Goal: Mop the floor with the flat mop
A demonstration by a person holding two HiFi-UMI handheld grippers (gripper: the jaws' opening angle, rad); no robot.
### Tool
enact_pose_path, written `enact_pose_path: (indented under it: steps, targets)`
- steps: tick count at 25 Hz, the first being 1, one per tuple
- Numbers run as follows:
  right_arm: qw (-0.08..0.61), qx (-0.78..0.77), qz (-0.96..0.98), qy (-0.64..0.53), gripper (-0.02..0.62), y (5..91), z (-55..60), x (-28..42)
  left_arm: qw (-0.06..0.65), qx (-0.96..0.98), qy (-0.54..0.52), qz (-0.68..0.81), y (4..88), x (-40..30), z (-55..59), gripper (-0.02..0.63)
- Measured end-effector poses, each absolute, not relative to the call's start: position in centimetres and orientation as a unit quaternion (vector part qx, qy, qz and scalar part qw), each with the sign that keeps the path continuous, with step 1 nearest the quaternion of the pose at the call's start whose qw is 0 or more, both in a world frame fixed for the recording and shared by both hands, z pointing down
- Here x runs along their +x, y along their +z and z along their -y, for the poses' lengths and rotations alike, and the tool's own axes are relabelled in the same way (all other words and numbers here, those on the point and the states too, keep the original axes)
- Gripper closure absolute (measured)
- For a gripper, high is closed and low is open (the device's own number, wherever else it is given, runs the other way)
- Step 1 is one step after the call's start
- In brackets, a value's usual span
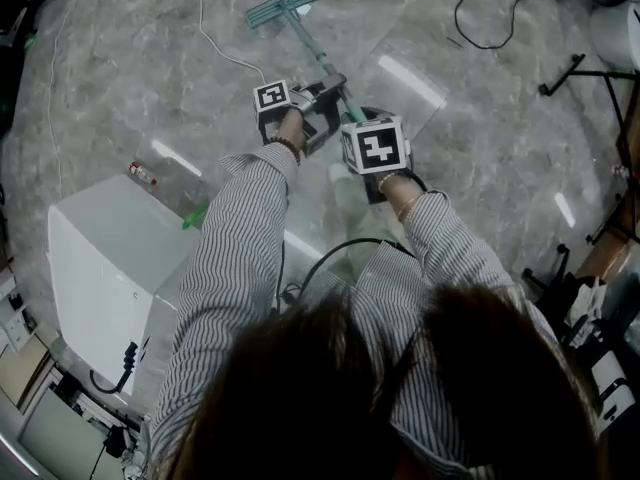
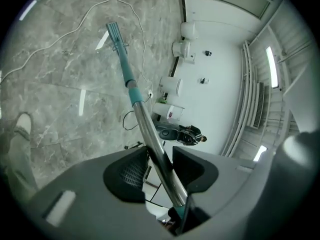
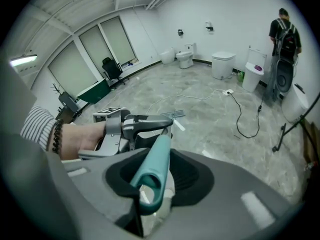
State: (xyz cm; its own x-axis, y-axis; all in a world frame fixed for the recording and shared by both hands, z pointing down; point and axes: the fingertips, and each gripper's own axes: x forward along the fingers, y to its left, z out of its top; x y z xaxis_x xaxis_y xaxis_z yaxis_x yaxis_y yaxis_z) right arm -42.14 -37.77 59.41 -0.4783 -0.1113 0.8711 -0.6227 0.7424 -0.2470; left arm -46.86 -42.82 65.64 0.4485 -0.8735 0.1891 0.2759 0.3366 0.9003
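Marble floor [image 1: 480,118] shows no visible wet trail. The flat mop [image 1: 283,5] rests head-down at upper centre, left tool [image 2: 159,165] clamped on its shaft, right tool [image 3: 152,179] clamped on its handle end; mopping likely mostly remains.

Below me the grey marbled floor [image 1: 480,158] fills the frame. My flat mop [image 1: 283,5] rests its head flat on it at top centre. A white cable [image 1: 202,23] snakes across the upper left and a black cable [image 1: 480,44] loops at upper right. A small bottle [image 1: 142,174] lies at left, just above a white cabinet [image 1: 110,258].
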Motion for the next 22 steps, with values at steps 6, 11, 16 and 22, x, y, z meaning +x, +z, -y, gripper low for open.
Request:
enact_pose_path:
  steps: [6,11,16,22]
  targets:
    - [0.455,0.227,0.814,0.280,0.482,60.3,43.0,-47.9,0.719,0.411,-0.412,0.380,66.6,-53.0,48.0,0.445]
    - [0.464,0.217,0.804,0.302,0.482,61.5,44.0,-48.6,0.721,0.425,-0.382,0.392,68.9,-54.4,49.1,0.445]
    - [0.471,0.213,0.799,0.308,0.482,62.3,43.6,-48.0,0.736,0.433,-0.346,0.389,69.5,-53.6,48.8,0.445]
    - [0.471,0.215,0.801,0.301,0.482,62.0,42.9,-46.8,0.731,0.426,-0.361,0.392,69.4,-52.4,48.0,0.446]
